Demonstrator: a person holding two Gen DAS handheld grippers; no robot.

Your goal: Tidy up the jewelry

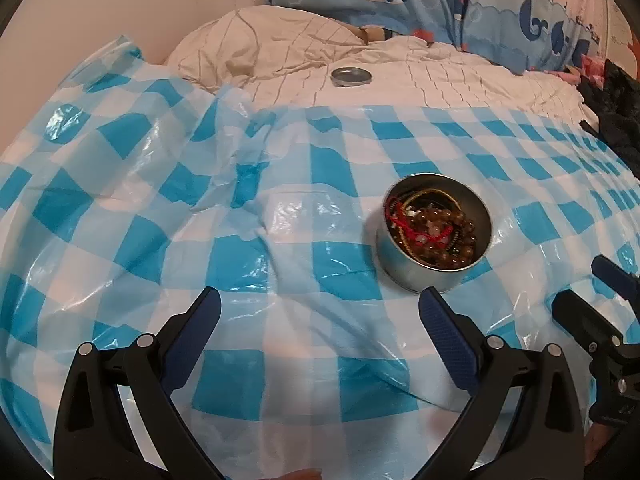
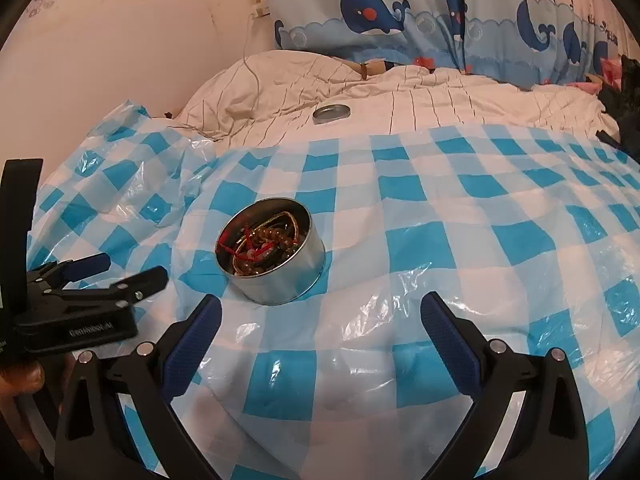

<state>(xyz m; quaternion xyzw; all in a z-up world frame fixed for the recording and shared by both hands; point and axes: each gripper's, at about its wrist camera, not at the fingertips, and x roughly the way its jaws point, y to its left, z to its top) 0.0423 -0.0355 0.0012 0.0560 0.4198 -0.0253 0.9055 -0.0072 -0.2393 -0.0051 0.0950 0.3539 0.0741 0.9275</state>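
A round silver tin point(image 1: 404, 260) stands open on the blue-and-white checked plastic sheet point(image 1: 160, 216). It holds tangled jewelry point(image 1: 436, 228): brown bead strings, red cord, a gold chain. The tin also shows in the right wrist view point(image 2: 280, 280), with the jewelry point(image 2: 264, 244) inside. Its lid point(image 1: 351, 76) lies far back on the bedding, also seen in the right wrist view point(image 2: 331, 113). My left gripper point(image 1: 320, 300) is open and empty, just short of the tin and to its left. My right gripper point(image 2: 320, 306) is open and empty, just short of the tin and to its right.
The plastic sheet covers a bed with a white striped duvet point(image 1: 440, 76) and pillow point(image 2: 280, 76). A whale-print curtain point(image 2: 440, 12) hangs behind. Dark clothing point(image 1: 616, 108) lies at the right edge. A wall point(image 2: 120, 40) stands at the left, with a thin cable point(image 2: 252, 64).
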